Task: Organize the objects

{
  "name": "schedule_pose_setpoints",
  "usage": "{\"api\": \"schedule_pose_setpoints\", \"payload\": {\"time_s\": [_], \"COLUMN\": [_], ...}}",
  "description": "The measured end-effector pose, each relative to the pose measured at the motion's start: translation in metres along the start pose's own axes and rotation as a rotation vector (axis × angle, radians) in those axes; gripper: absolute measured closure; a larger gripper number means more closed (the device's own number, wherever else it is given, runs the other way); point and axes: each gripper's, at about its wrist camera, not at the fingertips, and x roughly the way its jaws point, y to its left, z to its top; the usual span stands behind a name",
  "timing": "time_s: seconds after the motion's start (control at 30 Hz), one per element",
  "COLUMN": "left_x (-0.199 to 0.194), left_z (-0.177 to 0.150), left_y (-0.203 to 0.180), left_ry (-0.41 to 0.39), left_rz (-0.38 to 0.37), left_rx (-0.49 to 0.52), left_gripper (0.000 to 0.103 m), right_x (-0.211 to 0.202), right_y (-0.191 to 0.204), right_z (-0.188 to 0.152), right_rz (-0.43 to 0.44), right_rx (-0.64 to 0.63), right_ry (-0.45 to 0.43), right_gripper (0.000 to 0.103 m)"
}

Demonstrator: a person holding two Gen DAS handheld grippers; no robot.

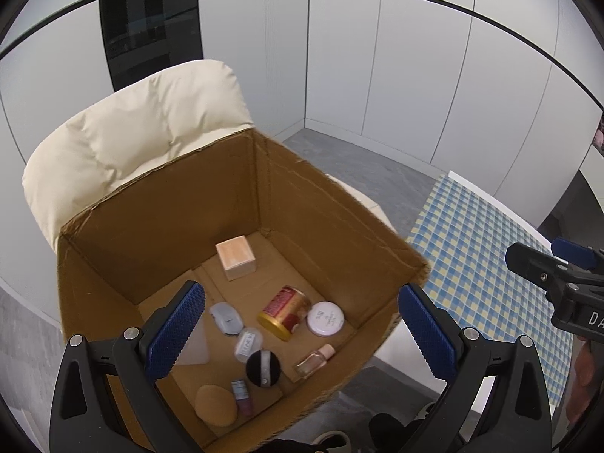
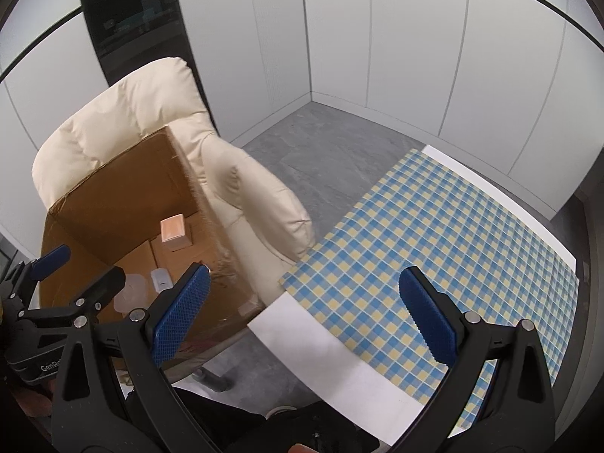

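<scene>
Left wrist view showed the left gripper (image 1: pixel 302 336) with jaws spread, empty, above the cardboard box (image 1: pixel 158 226) holding the red tin (image 1: pixel 284 312) and small cosmetics. Right gripper (image 2: pixel 302 321) likewise gaped over the checked worktop (image 2: pixel 434 226). A careless descent might have nudged the lying tin, rolling it into neighbours.

A soft cream chair (image 2: pixel 241 188) stands on the grey floor (image 2: pixel 332 139), near white walls (image 2: pixel 415 37) and a dark window (image 2: pixel 124 19).

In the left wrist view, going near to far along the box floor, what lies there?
Tan sponge → black round puff → red and gold tin → small pale cube box near the far wall of the cardboard box.
</scene>
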Motion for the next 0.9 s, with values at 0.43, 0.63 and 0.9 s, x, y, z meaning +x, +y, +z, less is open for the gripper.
{"api": "schedule_pose_setpoints", "payload": {"time_s": [0.43,0.63,0.9], "left_x": [0.006,0.008,0.006], "left_z": [0.002,0.002,0.003], "left_y": [-0.045,-0.060,-0.075], "left_ry": [0.006,0.010,0.009], "left_rz": [-0.041,-0.057,-0.073], "left_rx": [0.052,0.068,0.067], "left_gripper": [0.001,0.001,0.001], "right_x": [-0.011,-0.016,-0.023], "right_y": [-0.049,-0.062,-0.080], "right_z": [-0.009,-0.012,-0.017], "right_rz": [-0.040,-0.054,-0.074], "right_rx": [0.065,0.081,0.105], "right_ry": [-0.001,-0.003,-0.007], "right_gripper": [0.001,0.001,0.001]}}
